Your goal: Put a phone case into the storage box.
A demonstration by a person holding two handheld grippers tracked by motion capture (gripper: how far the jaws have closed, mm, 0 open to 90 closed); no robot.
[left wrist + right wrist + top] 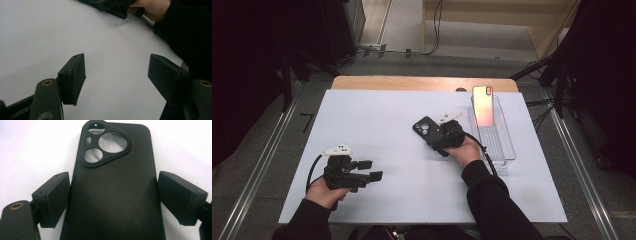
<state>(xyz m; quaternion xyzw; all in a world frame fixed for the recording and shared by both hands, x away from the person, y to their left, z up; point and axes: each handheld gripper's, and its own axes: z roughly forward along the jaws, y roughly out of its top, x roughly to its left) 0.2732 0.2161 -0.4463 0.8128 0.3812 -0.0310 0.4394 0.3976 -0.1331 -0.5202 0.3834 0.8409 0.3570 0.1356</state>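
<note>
One black phone case (112, 192) between the right gripper's (112, 195) pads, left pad touching, right just clear; left gripper (117, 75) wide, empty; one phone (482, 105) in one clear tray (507, 150).

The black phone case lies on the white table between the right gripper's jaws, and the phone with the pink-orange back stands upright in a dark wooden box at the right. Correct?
Not quite. The phone stands upright in a clear plastic bin, not a dark wooden box, as the high view shows. The black phone case does lie on the white table between the right gripper's jaws.
</note>
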